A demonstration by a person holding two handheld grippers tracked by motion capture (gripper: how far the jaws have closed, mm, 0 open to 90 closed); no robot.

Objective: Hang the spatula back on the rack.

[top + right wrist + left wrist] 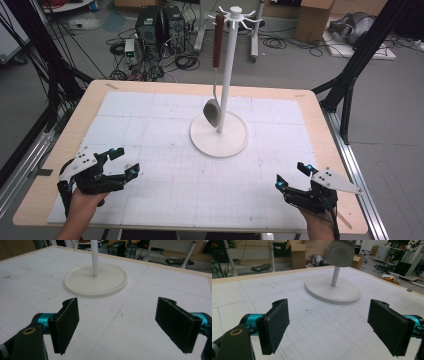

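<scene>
A white utensil stand (226,60) with a round base (235,142) rises at the middle of the table. From one of its top hooks hangs a ladle (216,55) with a brown handle and a grey bowl (212,112) just above the base. My left gripper (125,161) rests open near the front left of the mat, nothing between its jaws. My right gripper (293,176) is open at the front right, also with nothing in it. In the left gripper view the ladle bowl (339,252) hangs ahead above the base (322,288). The right gripper view looks at the stand's base (82,282) and pole (94,257).
A white gridded mat (165,180) covers the wooden table (65,135). Beyond the far edge lie cables, computer towers (160,22) and cardboard boxes (312,17) on the floor. Black frame legs (350,75) stand at the right side.
</scene>
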